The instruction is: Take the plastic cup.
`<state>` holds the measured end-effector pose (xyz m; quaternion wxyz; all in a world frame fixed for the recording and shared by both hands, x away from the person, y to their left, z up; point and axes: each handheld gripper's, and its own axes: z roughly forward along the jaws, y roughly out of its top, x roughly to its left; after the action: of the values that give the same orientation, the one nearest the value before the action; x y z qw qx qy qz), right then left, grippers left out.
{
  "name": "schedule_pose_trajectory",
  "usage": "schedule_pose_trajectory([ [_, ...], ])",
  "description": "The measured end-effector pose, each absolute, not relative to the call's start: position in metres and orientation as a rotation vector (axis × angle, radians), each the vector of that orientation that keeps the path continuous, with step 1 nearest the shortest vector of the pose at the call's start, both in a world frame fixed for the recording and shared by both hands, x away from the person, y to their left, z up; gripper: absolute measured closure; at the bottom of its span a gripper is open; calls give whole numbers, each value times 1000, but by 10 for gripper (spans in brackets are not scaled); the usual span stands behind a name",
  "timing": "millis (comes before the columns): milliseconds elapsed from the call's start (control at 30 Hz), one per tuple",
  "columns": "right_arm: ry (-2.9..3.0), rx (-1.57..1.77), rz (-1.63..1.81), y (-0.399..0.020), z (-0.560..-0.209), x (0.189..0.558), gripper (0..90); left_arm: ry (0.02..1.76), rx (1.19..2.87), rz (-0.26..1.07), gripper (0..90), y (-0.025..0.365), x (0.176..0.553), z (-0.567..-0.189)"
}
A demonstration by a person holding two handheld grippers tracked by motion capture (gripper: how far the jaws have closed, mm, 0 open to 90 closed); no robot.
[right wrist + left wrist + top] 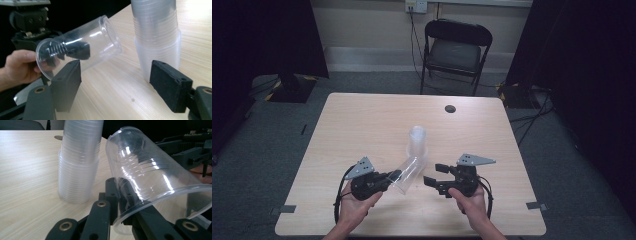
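My left gripper [393,176] is pinched on the wall of a single clear plastic cup [408,173] near its rim — one jaw runs inside the cup, the other outside, as the left gripper view shows. The cup hangs tilted above the pale wooden table [362,120], its closed bottom pointing up toward the stack of clear plastic cups [417,145], which stands upside down on the table just beyond it. My right gripper [428,174] sits just beside the held cup with its jaws spread and nothing between them; in its own view the stack stands ahead between the jaw tips and the cup lies off to the left.

I judge the step to be separating one cup from the stack and setting it aside. Next I would need to carry the cup clear and place it down, or steady it with the right gripper.

Whether the cup's bottom touches the stack I cannot tell — clear plastic over clear plastic blurs the edges. The stack's top is cut off in both gripper views.
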<state>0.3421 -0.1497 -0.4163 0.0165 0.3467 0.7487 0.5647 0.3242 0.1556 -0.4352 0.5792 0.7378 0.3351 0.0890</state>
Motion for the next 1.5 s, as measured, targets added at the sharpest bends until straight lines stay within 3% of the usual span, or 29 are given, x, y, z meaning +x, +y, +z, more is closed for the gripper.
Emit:
schedule_pose_trajectory([
  [667,2396,939,1633,-165,-416,336,182,815,1944,-7,887,145,330,-436],
  [1500,2565,340,1306,-115,-427,318,202,854,2121,-195,900,137,333,-441],
])
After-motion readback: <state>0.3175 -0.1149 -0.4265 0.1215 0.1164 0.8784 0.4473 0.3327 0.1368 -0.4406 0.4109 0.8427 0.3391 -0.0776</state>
